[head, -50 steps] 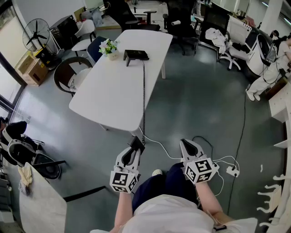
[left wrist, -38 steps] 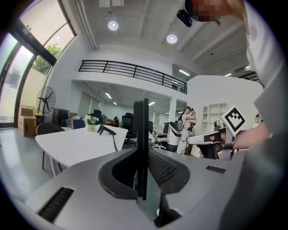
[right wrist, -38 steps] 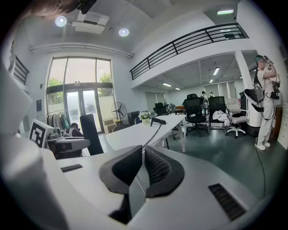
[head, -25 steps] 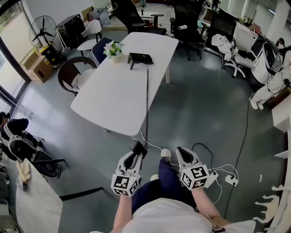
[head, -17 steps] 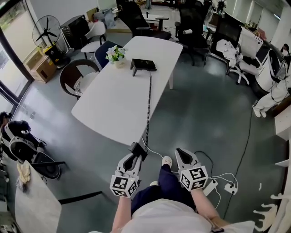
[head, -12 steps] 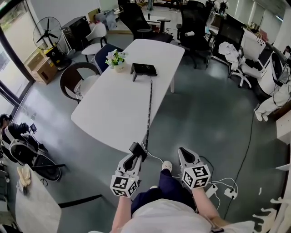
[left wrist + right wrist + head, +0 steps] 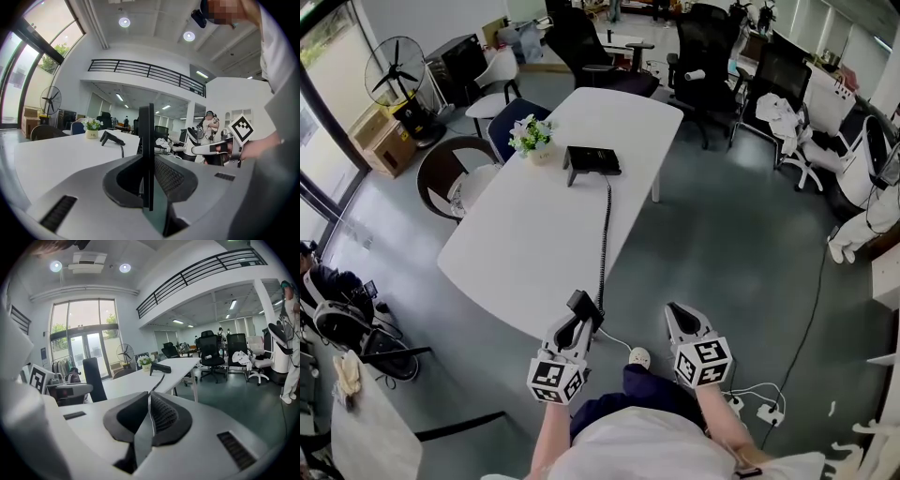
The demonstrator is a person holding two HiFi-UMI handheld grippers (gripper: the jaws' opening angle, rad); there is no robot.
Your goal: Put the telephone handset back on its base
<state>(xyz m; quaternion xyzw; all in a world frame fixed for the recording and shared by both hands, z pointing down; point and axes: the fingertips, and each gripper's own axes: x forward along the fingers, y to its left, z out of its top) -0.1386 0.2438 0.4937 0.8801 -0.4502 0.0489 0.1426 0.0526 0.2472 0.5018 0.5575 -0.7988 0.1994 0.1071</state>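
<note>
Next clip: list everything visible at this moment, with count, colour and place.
table: one, white, middle of the floor
telephone base: one, black, far end of the table
potted plant: one, green and white, left of the base
coiled cord: one, black, from the base across the table to the handset
handset: one, black, at the table's near edge
fan: one, black, far left by the window
office chairs: several, black, beyond the table
power strip: one, white, floor at right
left gripper: one, white, shut on the handset
right gripper: one, white, shut, empty
</note>
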